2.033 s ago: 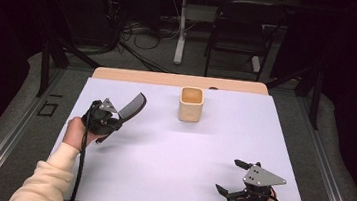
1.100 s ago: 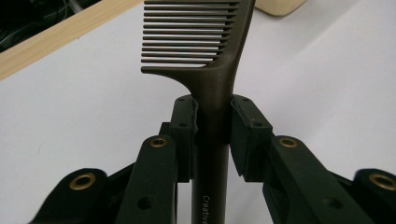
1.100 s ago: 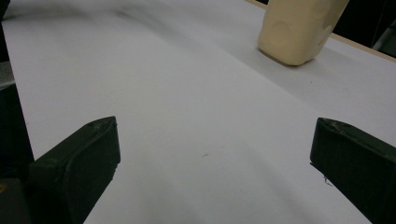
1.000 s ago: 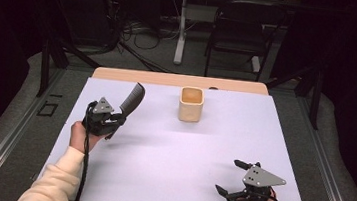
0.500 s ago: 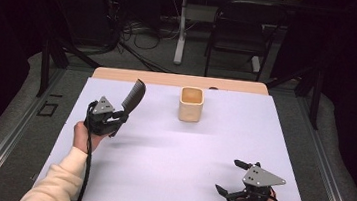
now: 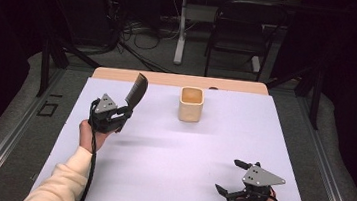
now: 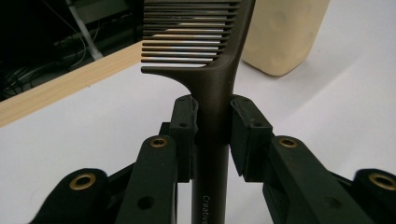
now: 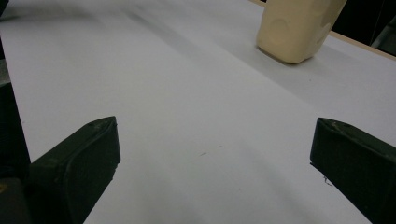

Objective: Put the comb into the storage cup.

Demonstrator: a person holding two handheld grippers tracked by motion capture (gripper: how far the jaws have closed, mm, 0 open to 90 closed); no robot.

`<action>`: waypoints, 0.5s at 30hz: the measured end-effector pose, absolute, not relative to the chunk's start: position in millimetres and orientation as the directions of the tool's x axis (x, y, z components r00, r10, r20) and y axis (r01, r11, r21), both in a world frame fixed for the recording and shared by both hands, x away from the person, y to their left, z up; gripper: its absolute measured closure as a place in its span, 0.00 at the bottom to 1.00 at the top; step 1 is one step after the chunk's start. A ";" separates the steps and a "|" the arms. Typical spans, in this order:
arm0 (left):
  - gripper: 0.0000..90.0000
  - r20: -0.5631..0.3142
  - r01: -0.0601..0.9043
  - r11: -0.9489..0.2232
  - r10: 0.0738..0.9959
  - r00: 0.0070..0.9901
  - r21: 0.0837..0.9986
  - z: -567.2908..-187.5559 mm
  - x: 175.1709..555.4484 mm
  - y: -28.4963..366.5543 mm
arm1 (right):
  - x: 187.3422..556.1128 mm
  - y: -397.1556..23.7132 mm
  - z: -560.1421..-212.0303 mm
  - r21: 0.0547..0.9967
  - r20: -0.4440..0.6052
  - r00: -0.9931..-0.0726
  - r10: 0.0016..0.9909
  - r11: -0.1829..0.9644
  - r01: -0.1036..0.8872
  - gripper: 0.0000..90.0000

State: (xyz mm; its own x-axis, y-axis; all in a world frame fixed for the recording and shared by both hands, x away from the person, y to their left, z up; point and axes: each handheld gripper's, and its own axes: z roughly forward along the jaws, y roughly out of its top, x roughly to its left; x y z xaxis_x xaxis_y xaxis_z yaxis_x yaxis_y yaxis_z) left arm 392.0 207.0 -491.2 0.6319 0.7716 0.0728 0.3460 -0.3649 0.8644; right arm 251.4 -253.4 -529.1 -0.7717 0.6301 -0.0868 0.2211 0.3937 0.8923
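Comb [image 6: 137, 90] is clamped by its handle in the left gripper [image 6: 123, 116], teeth raised; carry step judged. Cup [image 6: 190, 104] lies ahead-right: comb must be swung over its mouth. Right gripper [image 6: 232, 177] is rested agape, nothing held.

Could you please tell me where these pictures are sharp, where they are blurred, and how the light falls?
High view: room dark, white table brightly lit, a soft shadow streak beside the left hand-held gripper. Left gripper view: comb handle sharp, cup behind it slightly soft. Right gripper view: near jaws blurred, faint long shadows across the table, cup soft.
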 end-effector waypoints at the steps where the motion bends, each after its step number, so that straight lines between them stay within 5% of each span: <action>1: 0.80 0.074 0.345 -0.366 0.771 0.633 0.864 -491.0 392.5 206.2 | 251.4 -253.4 -529.1 0.892 -0.087 -0.772 0.630 0.394 0.221 0.01; 15: 0.80 0.079 0.316 -0.348 0.774 0.629 0.883 -488.6 396.5 195.2 | 251.2 -253.3 -529.1 0.892 -0.087 -0.773 0.628 0.394 0.220 0.01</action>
State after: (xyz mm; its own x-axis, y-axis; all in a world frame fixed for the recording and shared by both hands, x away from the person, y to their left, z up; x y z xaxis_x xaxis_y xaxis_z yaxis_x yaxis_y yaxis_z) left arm 396.5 195.2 -488.6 0.6287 0.7736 0.0792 0.3165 -0.3476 0.8826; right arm 251.2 -253.3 -529.1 -0.7735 0.6279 -0.0867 0.2199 0.3941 0.8924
